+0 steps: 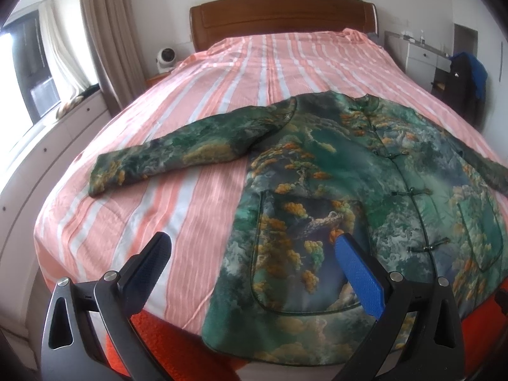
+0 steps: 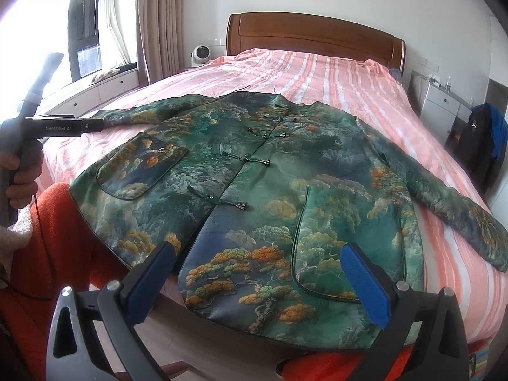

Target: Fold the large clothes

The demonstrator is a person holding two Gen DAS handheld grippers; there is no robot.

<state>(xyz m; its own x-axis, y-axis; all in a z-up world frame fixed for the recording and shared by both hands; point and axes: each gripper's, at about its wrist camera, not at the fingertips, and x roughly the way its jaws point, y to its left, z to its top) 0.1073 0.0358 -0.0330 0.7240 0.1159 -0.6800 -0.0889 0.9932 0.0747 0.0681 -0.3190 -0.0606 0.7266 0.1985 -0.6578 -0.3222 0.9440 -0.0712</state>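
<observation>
Lying flat on the bed (image 1: 222,73), front side up, the jacket (image 1: 365,171) is spreading over the near half of the striped sheet (image 2: 349,73). Its hem is reaching the near edge of the bed, and the collar (image 2: 293,106) is pointing toward the headboard (image 1: 279,16). One sleeve (image 1: 165,162) is stretching out to the left side, and the other sleeve (image 2: 444,200) is stretching out to the right side. The knot buttons (image 2: 254,160) down the middle are closed.

The left gripper (image 1: 250,247) is hovering above the near left part of the jacket, and its jaws are standing wide apart, holding nothing. The blue pad of one finger is showing over the left pocket (image 1: 304,247). The right gripper (image 2: 257,260) is hovering over the hem near the right pocket (image 2: 343,247), and its jaws are also wide apart and empty. In the right wrist view, a hand (image 2: 22,174) is gripping the handle of the left gripper at the left edge. An orange garment (image 2: 54,241) is showing below that hand. A small fan (image 1: 165,58) is standing beside the headboard.
</observation>
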